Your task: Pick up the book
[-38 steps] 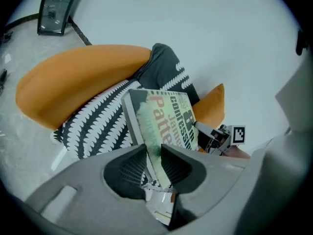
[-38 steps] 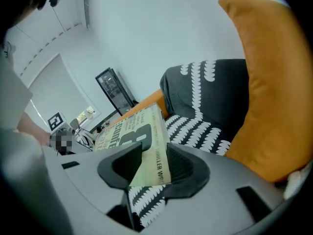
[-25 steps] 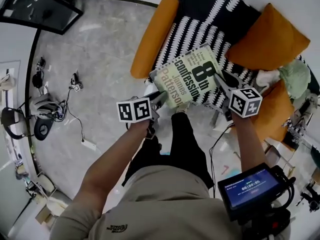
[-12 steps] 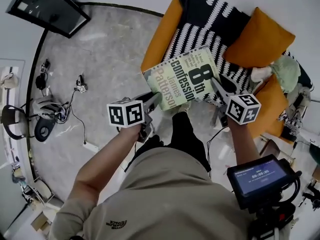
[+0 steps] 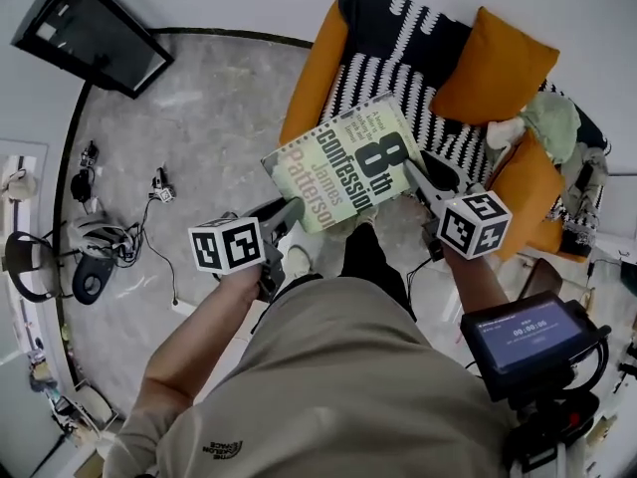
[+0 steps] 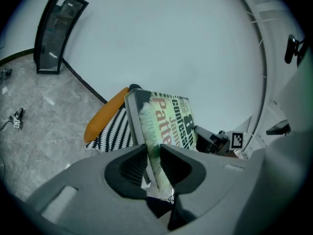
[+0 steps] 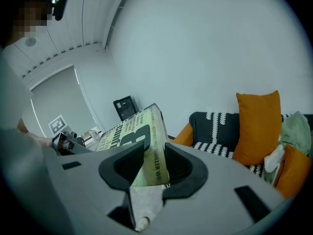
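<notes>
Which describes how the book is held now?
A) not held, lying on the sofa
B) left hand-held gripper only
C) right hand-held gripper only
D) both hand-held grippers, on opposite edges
D: the left hand-held gripper and the right hand-held gripper each have their jaws shut on an opposite edge of the book, which is held in the air, clear of the sofa.

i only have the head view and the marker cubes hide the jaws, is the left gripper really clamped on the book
Observer: Yes. The left gripper view shows the left gripper with its jaws pressed on both faces of the book.
Operator: and the right one
Observer: Same. In the right gripper view the right gripper has a jaw on each cover at the book's end.
Operator: is it off the sofa
Observer: Yes, that view shows the book in the air, with the sofa behind it.
</notes>
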A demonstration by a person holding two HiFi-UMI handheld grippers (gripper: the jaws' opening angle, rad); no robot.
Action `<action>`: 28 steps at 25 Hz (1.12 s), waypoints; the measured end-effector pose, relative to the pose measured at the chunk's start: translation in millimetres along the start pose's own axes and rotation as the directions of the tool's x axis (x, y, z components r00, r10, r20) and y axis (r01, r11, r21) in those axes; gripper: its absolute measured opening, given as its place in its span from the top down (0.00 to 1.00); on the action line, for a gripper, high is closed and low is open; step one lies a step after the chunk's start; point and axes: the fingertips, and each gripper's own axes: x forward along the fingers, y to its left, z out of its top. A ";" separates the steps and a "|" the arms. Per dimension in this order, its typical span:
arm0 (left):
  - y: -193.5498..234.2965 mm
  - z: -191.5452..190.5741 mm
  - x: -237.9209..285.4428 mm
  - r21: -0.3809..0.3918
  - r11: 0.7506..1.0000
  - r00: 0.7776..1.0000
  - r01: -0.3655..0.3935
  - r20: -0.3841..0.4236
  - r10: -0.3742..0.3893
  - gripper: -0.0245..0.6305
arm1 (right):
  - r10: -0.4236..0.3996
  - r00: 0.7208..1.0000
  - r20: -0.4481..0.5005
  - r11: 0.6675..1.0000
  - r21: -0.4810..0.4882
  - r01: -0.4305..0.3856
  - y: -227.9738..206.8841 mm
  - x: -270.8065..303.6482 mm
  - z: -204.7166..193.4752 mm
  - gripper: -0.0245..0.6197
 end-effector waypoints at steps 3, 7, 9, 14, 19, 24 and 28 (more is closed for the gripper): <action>-7.0 -14.1 -45.5 0.021 1.000 1.000 0.010 0.027 -0.010 0.83 | -0.005 1.000 0.030 1.000 -0.027 0.006 44.5 -25.7 0.9 0.75; -13.8 -22.6 -73.0 0.038 0.999 0.999 0.023 0.047 -0.025 0.83 | -0.011 0.998 0.057 0.999 -0.045 0.013 71.6 -43.0 3.2 0.75; -15.2 -25.2 -75.8 0.042 0.999 0.999 0.025 0.047 -0.027 0.83 | -0.011 0.998 0.063 0.999 -0.044 0.014 74.3 -46.1 2.8 0.75; -22.7 -30.6 -80.4 0.051 0.998 0.998 0.037 0.050 -0.040 0.83 | -0.014 0.997 0.076 0.999 -0.050 0.018 78.6 -56.3 1.8 0.75; -32.0 -33.6 -81.9 0.055 0.997 0.998 0.045 0.048 -0.047 0.83 | -0.015 0.996 0.083 0.999 -0.047 0.019 78.8 -65.2 1.0 0.75; -28.9 -34.9 -81.6 0.048 0.998 0.998 0.042 0.044 -0.044 0.83 | -0.014 0.996 0.083 0.999 -0.047 0.018 78.2 -65.0 1.5 0.75; -31.7 -35.1 -81.9 0.043 0.998 0.998 0.047 0.039 -0.049 0.83 | -0.015 0.997 0.079 0.999 -0.046 0.018 79.0 -65.0 0.7 0.75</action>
